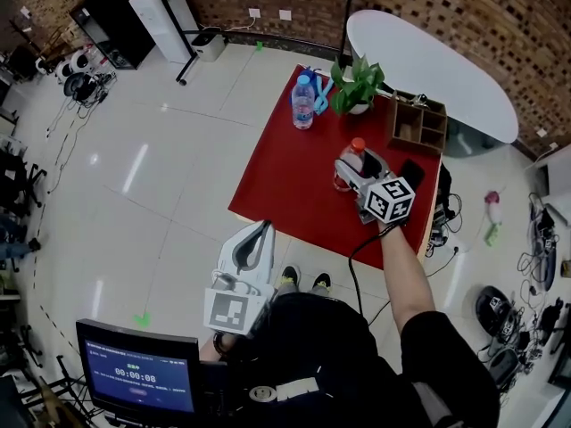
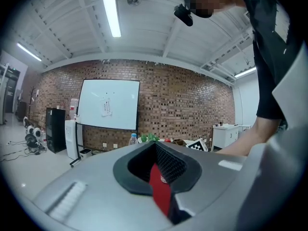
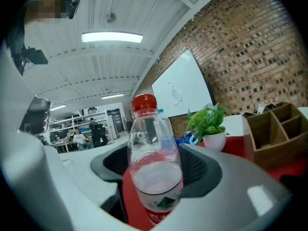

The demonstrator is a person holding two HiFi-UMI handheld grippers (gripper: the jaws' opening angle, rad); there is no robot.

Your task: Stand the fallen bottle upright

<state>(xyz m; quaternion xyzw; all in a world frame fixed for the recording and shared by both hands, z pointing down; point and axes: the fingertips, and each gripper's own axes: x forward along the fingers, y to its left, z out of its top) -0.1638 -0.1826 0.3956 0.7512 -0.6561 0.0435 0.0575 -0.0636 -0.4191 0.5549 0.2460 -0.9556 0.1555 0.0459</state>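
A clear bottle with a red cap (image 1: 356,150) stands upright on the red table (image 1: 285,176), a little pinkish liquid in its lower half. My right gripper (image 1: 352,175) is shut on the bottle's body from the near side. In the right gripper view the bottle (image 3: 153,162) fills the gap between the black pads (image 3: 202,170), cap on top. My left gripper (image 1: 259,232) hangs low near the person's body, off the table, jaws together with nothing held. In the left gripper view the left gripper (image 2: 156,170) shows only a thin red slit between its pads.
A second, blue-capped water bottle (image 1: 303,102) stands at the table's far corner beside a potted plant (image 1: 359,86). A wooden organizer (image 1: 417,123) sits at the far right edge, a black object (image 1: 412,173) right of the gripper. A monitor (image 1: 138,374) stands on the floor near left.
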